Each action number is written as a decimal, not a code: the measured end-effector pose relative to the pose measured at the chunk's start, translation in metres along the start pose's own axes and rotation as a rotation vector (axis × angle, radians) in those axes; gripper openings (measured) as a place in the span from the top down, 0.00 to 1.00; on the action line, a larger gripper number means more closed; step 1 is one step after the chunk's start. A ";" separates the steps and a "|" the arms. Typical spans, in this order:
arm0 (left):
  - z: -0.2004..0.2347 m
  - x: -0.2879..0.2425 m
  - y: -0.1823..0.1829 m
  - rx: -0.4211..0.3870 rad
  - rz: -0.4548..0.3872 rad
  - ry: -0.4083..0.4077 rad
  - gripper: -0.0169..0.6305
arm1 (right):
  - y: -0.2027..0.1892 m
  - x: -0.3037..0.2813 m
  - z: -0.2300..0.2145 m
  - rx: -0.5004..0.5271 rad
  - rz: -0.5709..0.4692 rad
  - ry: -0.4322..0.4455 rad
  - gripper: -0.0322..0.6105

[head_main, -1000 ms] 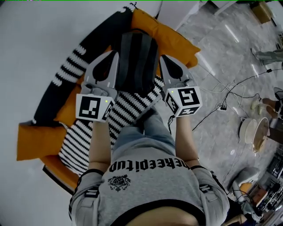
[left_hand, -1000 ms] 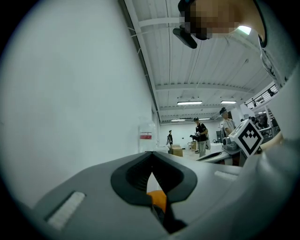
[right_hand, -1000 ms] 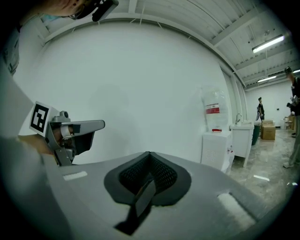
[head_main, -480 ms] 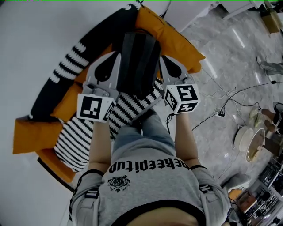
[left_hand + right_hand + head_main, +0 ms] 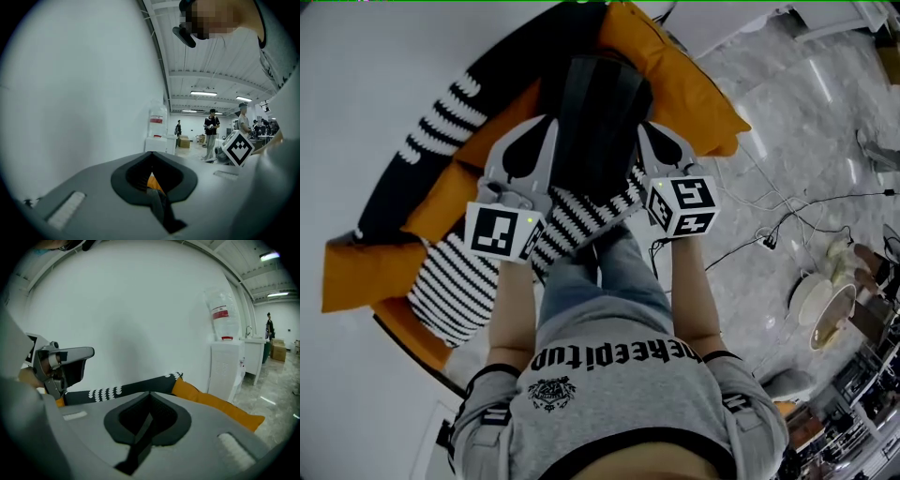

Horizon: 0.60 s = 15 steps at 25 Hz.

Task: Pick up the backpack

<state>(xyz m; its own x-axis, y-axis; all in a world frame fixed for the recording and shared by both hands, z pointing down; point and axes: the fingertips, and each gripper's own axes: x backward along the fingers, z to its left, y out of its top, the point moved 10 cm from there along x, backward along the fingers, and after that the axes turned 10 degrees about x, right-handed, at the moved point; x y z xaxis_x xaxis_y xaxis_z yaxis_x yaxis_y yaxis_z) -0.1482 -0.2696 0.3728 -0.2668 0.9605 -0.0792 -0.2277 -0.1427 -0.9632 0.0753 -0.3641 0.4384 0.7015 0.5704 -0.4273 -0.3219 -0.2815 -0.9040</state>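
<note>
Across the chest of my grey shirt (image 5: 619, 412), black lettering (image 5: 619, 354) runs upside down as I look down; I read "hekeepitup", its start lost at the sleeve. Just beside it on the shirt sits a crest (image 5: 551, 389), too small to read.

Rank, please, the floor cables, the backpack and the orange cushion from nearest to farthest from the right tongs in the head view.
1. backpack, right beside the right tongs, on their left.
2. orange cushion, just to their right.
3. floor cables, farther right on the floor.
</note>
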 end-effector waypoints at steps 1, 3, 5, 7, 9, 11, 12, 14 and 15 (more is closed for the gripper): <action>0.001 -0.001 -0.003 0.003 0.005 0.003 0.95 | -0.003 -0.003 -0.002 -0.004 0.008 0.003 0.94; 0.001 -0.003 -0.009 0.008 0.015 0.010 0.95 | -0.010 -0.009 -0.006 -0.014 0.026 0.012 0.94; 0.001 -0.007 -0.015 0.015 0.025 0.015 0.95 | -0.019 -0.017 -0.013 -0.026 0.046 0.024 0.94; 0.002 -0.010 -0.019 0.019 0.034 0.018 0.95 | -0.026 -0.024 -0.017 -0.045 0.065 0.035 0.94; 0.001 -0.011 -0.022 0.019 0.042 0.020 0.95 | -0.033 -0.030 -0.020 -0.069 0.085 0.047 0.93; -0.001 -0.014 -0.024 0.019 0.046 0.027 0.95 | -0.042 -0.035 -0.025 -0.090 0.107 0.057 0.91; -0.002 -0.015 -0.026 0.021 0.047 0.033 0.95 | -0.047 -0.038 -0.028 -0.098 0.119 0.061 0.91; -0.004 -0.014 -0.031 0.026 0.047 0.043 0.95 | -0.058 -0.044 -0.030 -0.116 0.142 0.069 0.90; -0.004 -0.013 -0.034 0.030 0.048 0.048 0.95 | -0.065 -0.046 -0.031 -0.128 0.154 0.073 0.90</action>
<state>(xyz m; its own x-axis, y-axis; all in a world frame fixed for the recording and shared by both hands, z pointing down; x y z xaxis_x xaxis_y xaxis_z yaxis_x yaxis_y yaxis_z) -0.1327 -0.2765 0.4058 -0.2327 0.9627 -0.1382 -0.2437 -0.1953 -0.9500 0.0838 -0.3960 0.5171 0.6959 0.4569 -0.5540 -0.3490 -0.4590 -0.8170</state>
